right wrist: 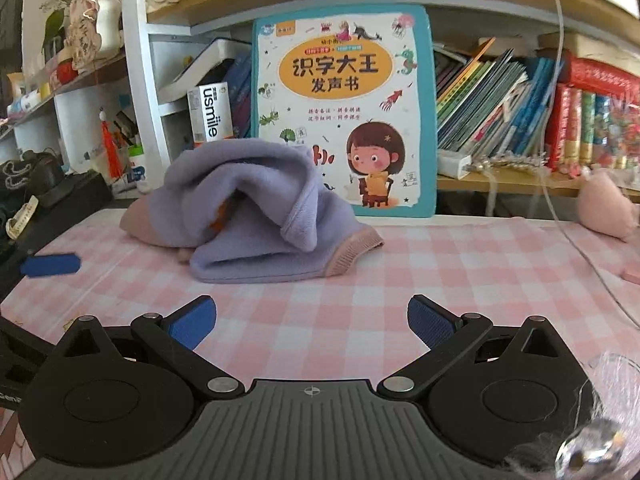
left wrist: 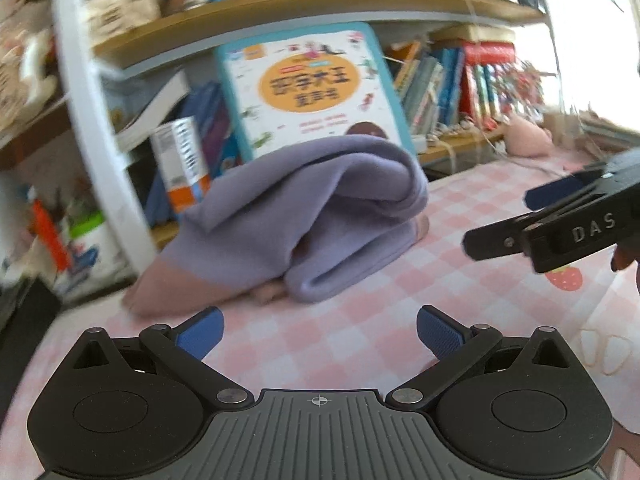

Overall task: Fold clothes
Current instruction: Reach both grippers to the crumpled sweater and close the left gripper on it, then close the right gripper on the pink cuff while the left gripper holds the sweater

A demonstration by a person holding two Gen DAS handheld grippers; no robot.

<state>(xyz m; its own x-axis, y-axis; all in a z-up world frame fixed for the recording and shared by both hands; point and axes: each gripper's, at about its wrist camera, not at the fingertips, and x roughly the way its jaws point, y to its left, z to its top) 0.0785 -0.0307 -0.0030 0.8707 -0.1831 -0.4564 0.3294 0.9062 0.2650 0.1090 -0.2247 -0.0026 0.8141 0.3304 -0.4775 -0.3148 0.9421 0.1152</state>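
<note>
A lilac fleece garment (left wrist: 304, 216) with pink cuffs lies crumpled in a heap on the pink checked tablecloth (left wrist: 360, 328). My left gripper (left wrist: 318, 334) is open, a short way in front of the heap, with nothing between its fingers. At the right edge of the left wrist view the right gripper (left wrist: 560, 216) shows from the side, apart from the cloth. In the right wrist view the same garment (right wrist: 256, 216) sits ahead and slightly left, one pink ribbed cuff (right wrist: 356, 254) pointing right. My right gripper (right wrist: 312, 322) is open and empty over the tablecloth (right wrist: 440, 272).
A large children's book (right wrist: 344, 112) stands upright right behind the heap, against a shelf of books (right wrist: 520, 112). A pink plush toy (right wrist: 604, 208) lies at the back right. A thin cable (right wrist: 580, 240) runs across the right side. A blue fingertip of the left gripper (right wrist: 50, 265) shows at left.
</note>
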